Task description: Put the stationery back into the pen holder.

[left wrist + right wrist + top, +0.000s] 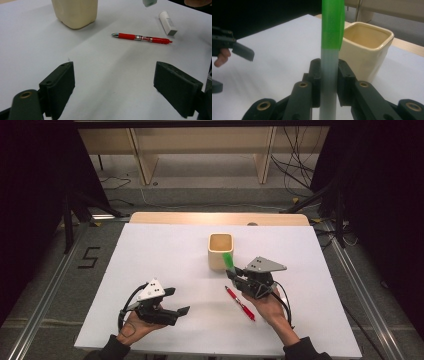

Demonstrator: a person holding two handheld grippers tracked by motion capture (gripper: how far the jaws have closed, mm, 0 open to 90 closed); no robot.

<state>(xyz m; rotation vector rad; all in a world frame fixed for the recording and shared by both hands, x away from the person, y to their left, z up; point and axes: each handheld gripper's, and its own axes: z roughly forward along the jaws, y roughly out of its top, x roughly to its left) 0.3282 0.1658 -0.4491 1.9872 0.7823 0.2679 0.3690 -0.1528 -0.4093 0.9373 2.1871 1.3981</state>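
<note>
Green-capped marker [329, 62] is pinched between your right gripper's [236, 276] jaws, pads pressing its grey barrel from both sides, green end sticking out past the tips. Cream square cup [220, 250] sits just beyond that gripper, marker tip near its rim but outside it, not touching as far as you can tell from the high view. Red pen [240, 303] lies flat on the white table [165, 255] just under and beside your right hand [272, 307]. Your left gripper [175, 301] has its jaws spread wide, nothing between them, just bare table. In the left gripper view the red pen is ahead of those jaws, a small white cap-like piece [168, 23] lies just past it, and the cup is further ahead to the left.
</note>
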